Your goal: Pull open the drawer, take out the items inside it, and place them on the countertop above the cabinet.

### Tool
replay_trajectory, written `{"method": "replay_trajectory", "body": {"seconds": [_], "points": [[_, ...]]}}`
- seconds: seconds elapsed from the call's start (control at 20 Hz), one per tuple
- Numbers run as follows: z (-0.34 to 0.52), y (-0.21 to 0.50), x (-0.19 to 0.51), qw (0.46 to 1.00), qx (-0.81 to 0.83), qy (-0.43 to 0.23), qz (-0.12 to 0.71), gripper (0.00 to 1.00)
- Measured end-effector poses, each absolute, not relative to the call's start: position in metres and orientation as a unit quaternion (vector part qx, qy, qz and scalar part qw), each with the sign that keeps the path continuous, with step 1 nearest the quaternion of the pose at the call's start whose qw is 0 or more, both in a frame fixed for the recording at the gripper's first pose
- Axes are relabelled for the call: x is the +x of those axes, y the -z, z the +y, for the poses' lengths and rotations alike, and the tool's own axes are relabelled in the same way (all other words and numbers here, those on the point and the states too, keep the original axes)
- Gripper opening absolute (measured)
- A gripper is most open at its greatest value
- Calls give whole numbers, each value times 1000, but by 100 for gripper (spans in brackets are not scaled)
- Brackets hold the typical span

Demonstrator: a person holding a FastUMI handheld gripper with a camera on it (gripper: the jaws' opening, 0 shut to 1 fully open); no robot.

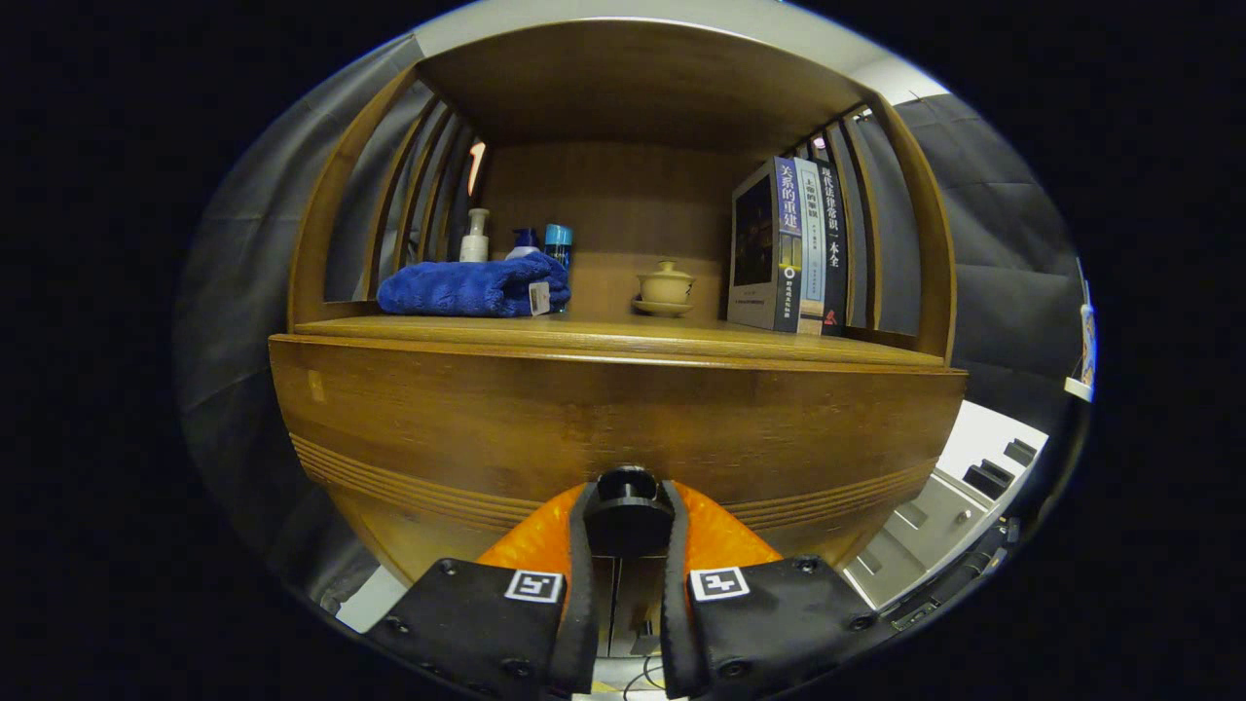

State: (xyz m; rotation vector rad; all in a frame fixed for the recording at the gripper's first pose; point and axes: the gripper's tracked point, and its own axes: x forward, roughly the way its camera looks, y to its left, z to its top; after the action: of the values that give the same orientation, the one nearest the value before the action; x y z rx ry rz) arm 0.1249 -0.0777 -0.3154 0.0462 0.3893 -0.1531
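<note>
Tongs [628,506] clamp their 2 fingers on the black drawer knob [628,487], so we judge the opening step underway; next we pull the drawer [613,428] straight back.

The gripper [628,506] points level ahead, both fingers [582,545] pressed against a black knob [628,492].

We see a folded blue towel [474,287] with a pale pump bottle [474,237] and two blue-topped bottles [545,243] standing just behind it. Well apart from these, a beige lidded cup [666,283] sits on its saucer. Near it, a row of upright books [790,246] stands against wooden slats [861,204].
</note>
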Motion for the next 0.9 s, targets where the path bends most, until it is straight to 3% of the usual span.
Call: {"method": "replay_trajectory", "body": {"seconds": [0.6, 0.9], "points": [[-60, 292, -6, 968, 13, 88, 236, 34], [-55, 287, -34, 962, 10, 90, 259, 34]]}}
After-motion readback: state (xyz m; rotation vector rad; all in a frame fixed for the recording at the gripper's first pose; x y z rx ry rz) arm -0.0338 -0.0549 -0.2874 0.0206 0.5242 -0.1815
